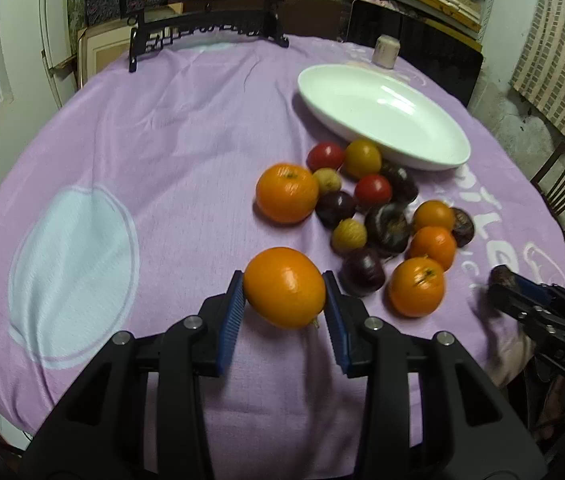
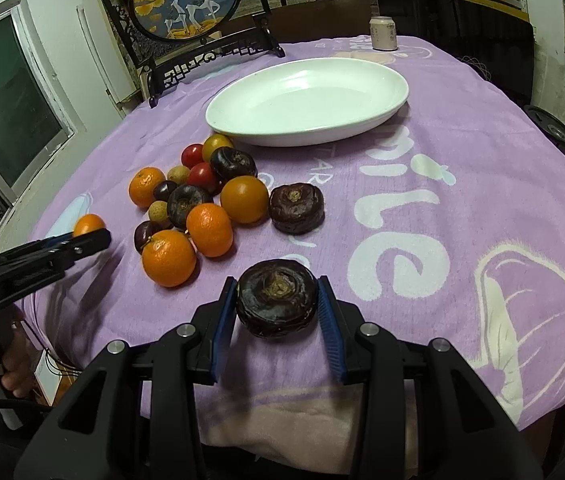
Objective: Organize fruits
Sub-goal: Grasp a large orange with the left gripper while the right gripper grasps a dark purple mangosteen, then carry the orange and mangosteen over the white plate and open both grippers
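My left gripper is shut on an orange, held just above the purple cloth; it also shows in the right wrist view. My right gripper is shut on a dark brown water chestnut, seen at the right edge of the left wrist view. A pile of oranges, red tomatoes, a yellow one, dark chestnuts and small longans lies between the grippers and the empty white oval dish, which the right wrist view also shows.
A round table under a purple cloth with white print. A black-framed round screen stands at the far edge, a can beside it. One chestnut lies apart from the pile. A chair stands at right.
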Motion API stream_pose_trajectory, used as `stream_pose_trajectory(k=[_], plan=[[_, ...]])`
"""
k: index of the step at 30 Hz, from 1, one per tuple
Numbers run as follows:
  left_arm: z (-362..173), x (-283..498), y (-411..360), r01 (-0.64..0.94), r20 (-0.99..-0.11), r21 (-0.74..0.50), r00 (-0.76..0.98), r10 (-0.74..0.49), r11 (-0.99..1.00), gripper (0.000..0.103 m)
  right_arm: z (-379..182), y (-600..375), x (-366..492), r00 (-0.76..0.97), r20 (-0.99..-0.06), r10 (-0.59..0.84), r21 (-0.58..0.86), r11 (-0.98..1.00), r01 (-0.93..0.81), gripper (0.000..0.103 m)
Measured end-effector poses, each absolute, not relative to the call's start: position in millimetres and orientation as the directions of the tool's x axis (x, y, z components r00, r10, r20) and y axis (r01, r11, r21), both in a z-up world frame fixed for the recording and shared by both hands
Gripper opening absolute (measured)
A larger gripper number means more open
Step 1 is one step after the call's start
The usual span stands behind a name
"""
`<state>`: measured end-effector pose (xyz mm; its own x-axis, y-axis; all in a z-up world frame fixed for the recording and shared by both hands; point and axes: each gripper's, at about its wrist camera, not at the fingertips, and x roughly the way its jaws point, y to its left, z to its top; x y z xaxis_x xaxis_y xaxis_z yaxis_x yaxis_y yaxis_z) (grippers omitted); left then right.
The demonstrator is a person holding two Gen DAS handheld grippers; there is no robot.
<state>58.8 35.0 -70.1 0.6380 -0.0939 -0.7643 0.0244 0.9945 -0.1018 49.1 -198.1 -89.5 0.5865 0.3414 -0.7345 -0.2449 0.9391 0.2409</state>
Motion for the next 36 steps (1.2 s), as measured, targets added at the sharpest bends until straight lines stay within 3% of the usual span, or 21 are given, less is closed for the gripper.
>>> stream_pose_trajectory(k=[8, 13, 16, 23, 32, 33, 34, 35, 36], plan=[[-34.3, 97.2, 19.8, 0.104, -0.755, -0.119, 0.636, -0.158, 0.987, 0.039, -67.0, -203.5, 85.1, 0.613, -0.709, 0.347, 0.232, 0.937, -0.262, 0.040], [2.6, 182.2, -6.4, 0.146, -0.755, -0.078, 0.638, -0.154, 0.986, 0.039, -23.5, -203.8, 151.1, 0.667, -0.677, 0.311, 0.127, 0.942, -0.311, 0.040], [13.9, 240.7, -24.0, 0.152, -0.760, -0.072, 0.632, -0.153, 0.986, 0.039, -12.3, -207.2, 207.9, 0.649, -0.685, 0.330, 0.141, 0.934, -0.327, 0.040], [-28.6, 359.9, -43.6, 0.088, -0.847, -0.138, 0.506, -0.164, 0.987, 0.039, -51.7, -200.4, 340.2, 0.517, -0.806, 0.287, 0.139, 0.942, -0.307, 0.040], [-60.0, 398.2, -53.9, 0.095, -0.875, -0.141, 0.453, -0.169, 0.985, 0.040, -76.5, -187.9, 371.8, 0.493, -0.830, 0.262, 0.102, 0.939, -0.327, 0.043], [-58.1, 398.4, -53.2, 0.092, -0.873, -0.149, 0.456, -0.175, 0.985, 0.041, -72.9, -187.8, 369.7, 0.515, -0.820, 0.251, 0.087, 0.943, -0.322, 0.054], [-53.9, 395.6, -52.2, 0.095, -0.866, -0.161, 0.463, -0.187, 0.982, 0.050, -68.4, -188.4, 366.3, 0.540, -0.808, 0.236, 0.069, 0.948, -0.311, 0.058], [-46.0, 389.7, -50.4, 0.104, -0.854, -0.170, 0.481, -0.199, 0.980, 0.064, -61.7, -189.9, 359.5, 0.561, -0.797, 0.225, 0.055, 0.951, -0.303, 0.058], [-38.7, 383.8, -48.8, 0.107, -0.843, -0.169, 0.499, -0.200, 0.980, 0.069, -55.7, -191.4, 354.5, 0.571, -0.790, 0.224, 0.050, 0.952, -0.303, 0.058]])
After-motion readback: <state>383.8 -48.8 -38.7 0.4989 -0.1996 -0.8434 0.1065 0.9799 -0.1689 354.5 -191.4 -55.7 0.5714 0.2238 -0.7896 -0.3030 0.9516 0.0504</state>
